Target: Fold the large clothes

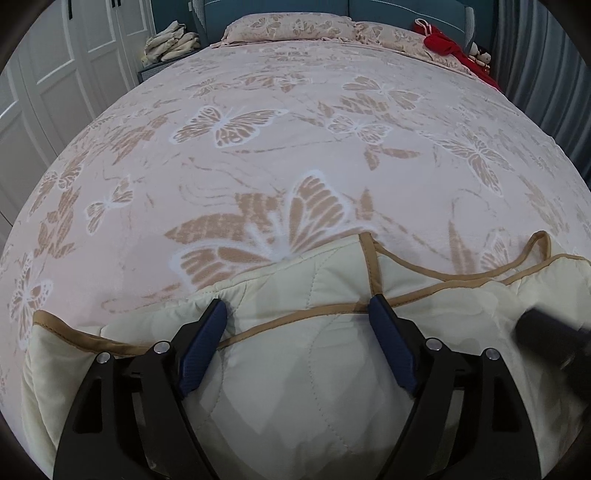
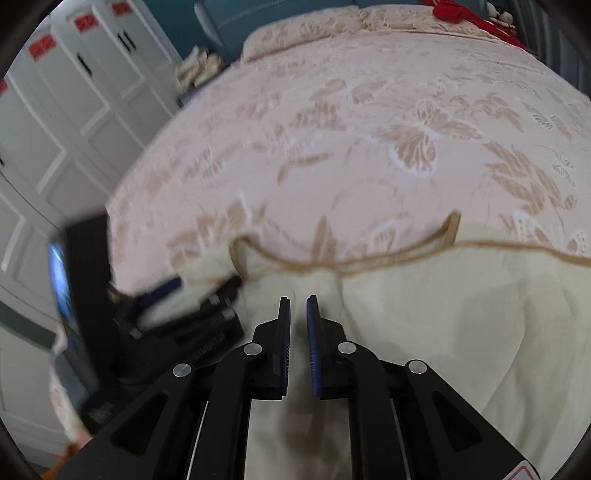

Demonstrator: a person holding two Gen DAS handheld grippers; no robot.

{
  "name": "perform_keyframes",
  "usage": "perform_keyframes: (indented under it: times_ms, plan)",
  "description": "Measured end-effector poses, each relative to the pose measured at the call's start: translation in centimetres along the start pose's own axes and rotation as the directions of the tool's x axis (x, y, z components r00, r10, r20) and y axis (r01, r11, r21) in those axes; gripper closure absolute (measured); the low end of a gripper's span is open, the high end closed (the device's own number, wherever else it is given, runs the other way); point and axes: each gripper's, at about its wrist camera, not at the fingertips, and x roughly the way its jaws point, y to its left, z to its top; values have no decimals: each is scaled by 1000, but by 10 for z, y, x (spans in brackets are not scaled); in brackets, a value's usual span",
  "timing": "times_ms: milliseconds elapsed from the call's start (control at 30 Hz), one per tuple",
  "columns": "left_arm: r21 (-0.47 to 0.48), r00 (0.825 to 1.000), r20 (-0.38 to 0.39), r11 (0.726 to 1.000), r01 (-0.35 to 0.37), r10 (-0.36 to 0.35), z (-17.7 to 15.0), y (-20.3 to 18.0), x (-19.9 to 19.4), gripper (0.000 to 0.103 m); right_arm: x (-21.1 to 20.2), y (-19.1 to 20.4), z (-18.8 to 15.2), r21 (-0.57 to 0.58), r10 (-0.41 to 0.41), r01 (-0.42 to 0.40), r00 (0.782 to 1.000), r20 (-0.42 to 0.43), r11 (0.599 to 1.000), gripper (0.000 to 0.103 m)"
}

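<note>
Lying across the near end of the bed (image 1: 280, 155), the cream quilted garment (image 1: 295, 369) with tan trim is sitting right under both tools. The left gripper (image 1: 297, 306) is standing wide open, its blue fingers (image 1: 207, 343) spread far apart with the quilted fabric and a line of tan binding running between them, but neither pad is pressing on anything as far as I can see. Just beyond those fingertips the tan-edged straps are looping out onto the butterfly bedspread.

The right gripper (image 2: 298, 301) is showing only a narrow slit between its fingers (image 2: 313, 343), so it's nearly closed. Cream fabric is bunching up directly ahead of and below the tips, though I'm not seeing any of it actually pinched in the gap. Off to the left of these fingers the other gripper is blurring past over the garment's edge.

Far beyond the fingertips, pillows (image 1: 291, 27) and something red (image 1: 443, 44) are resting at the head of the bed, with white wardrobe doors (image 2: 66, 122) off to the left.
</note>
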Motion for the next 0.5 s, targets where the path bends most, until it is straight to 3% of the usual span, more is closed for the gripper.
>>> perform_keyframes:
  times_ms: [100,300,500]
  plan:
    - [3,1000,0,1000,-4,4,0,0,0,26,13,-4,-5,10,-27,27,1000,-12,1000,103]
    - [9,1000,2,1000,-15,15,0,-1,0,26,28,-14,-6,38,-10,10,1000,-2,999,103]
    - [14,1000,6,1000,-27,27,0,-4,1,25,40,-6,-7,-12,-60,60,998,15,998,103]
